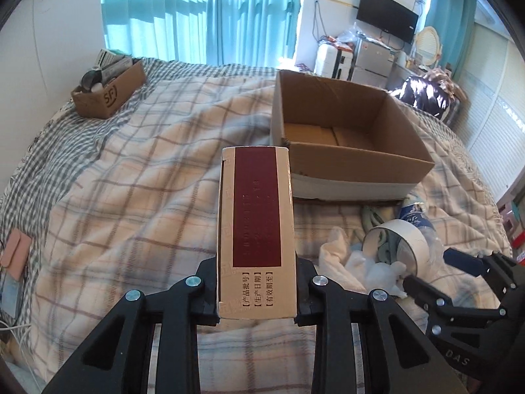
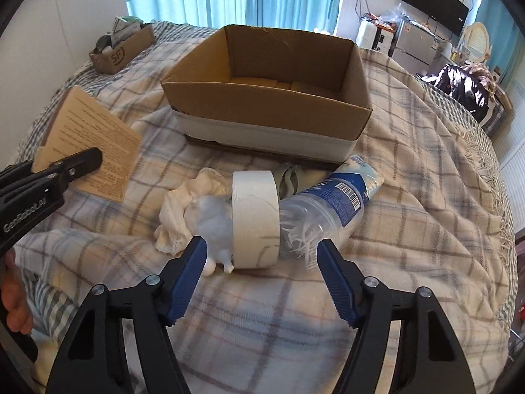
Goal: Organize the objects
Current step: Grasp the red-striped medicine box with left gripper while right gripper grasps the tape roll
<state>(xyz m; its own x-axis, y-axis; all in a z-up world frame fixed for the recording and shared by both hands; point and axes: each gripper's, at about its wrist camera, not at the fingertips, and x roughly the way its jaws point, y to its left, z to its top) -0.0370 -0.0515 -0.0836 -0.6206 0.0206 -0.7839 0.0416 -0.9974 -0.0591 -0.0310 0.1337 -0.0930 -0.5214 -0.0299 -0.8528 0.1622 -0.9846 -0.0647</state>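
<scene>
My left gripper [image 1: 257, 295] is shut on a beige medicine box with a dark red panel [image 1: 256, 223] and holds it above the plaid bedspread, left of the large open cardboard box [image 1: 361, 167]. The same medicine box shows at the left of the right wrist view [image 2: 95, 151]. My right gripper [image 2: 261, 256] is open, its blue pads either side of a white tape roll [image 2: 256, 216]. The roll lies among a clear plastic bottle with a blue label [image 2: 331, 203], white cloth [image 2: 183, 203] and crumpled plastic [image 2: 213, 226]. The large box [image 2: 262, 131] looks empty.
A small SF cardboard box [image 1: 108, 95] filled with items sits at the bed's far left corner. A phone and pink case [image 1: 14, 256] lie at the left edge. Furniture, a TV [image 1: 387, 14] and a dark bag [image 1: 426, 95] stand beyond the bed.
</scene>
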